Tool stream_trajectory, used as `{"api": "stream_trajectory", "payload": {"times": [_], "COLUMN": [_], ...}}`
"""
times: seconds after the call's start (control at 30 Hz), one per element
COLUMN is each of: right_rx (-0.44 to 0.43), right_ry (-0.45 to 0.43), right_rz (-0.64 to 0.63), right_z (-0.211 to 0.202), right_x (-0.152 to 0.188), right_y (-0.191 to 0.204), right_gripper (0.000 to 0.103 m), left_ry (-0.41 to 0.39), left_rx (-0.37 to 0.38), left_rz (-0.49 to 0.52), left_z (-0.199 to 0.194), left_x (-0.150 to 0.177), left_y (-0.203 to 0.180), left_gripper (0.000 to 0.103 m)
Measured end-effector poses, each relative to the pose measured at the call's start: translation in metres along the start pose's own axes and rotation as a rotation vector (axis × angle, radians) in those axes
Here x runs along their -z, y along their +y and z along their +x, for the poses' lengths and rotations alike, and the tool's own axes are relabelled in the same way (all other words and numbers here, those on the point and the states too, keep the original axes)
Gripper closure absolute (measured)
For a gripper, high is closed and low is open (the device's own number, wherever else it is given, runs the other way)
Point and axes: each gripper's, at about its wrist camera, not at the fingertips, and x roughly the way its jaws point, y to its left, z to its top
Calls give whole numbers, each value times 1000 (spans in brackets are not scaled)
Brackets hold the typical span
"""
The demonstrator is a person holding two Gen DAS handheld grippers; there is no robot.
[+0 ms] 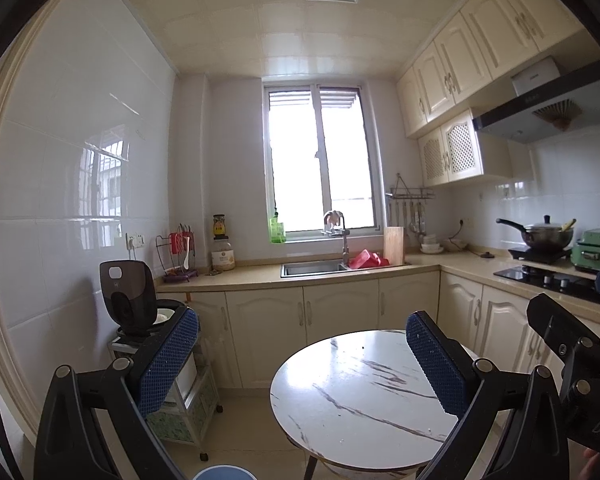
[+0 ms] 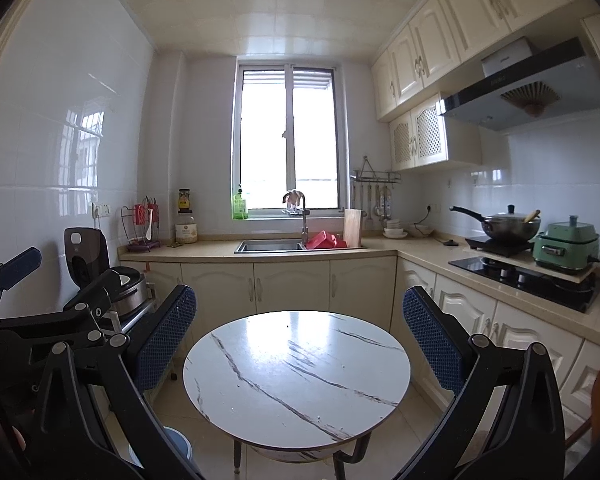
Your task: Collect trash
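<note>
My left gripper (image 1: pixel 302 354) and right gripper (image 2: pixel 300 336): both spread wide, empty, held above near edge of round marble table (image 2: pixel 260 412). No trash discernible on tabletop. Blue bin (image 2: pixel 178 442) on floor, below table's left edge.

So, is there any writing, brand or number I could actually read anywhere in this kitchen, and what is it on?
"DA": white letters, cut off at the frame edge, on the right gripper body seen in the left wrist view.
Range hood: a brand mark on its front strip, too blurred to read.
White box on the hood: small mark, unreadable.
Jar and bottle labels by the window: too small to read.
</note>
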Motion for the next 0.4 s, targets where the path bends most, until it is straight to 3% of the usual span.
{"api": "stream_trajectory", "payload": {"times": [0.4], "right_rx": [12], "right_ry": [34], "right_rz": [15], "right_z": [13], "right_x": [10], "right_y": [-10], "right_gripper": [0], "left_ry": [27], "left_rx": [6], "left_rz": [15], "left_z": [17], "left_x": [-5], "left_y": [-5], "left_gripper": [0]}}
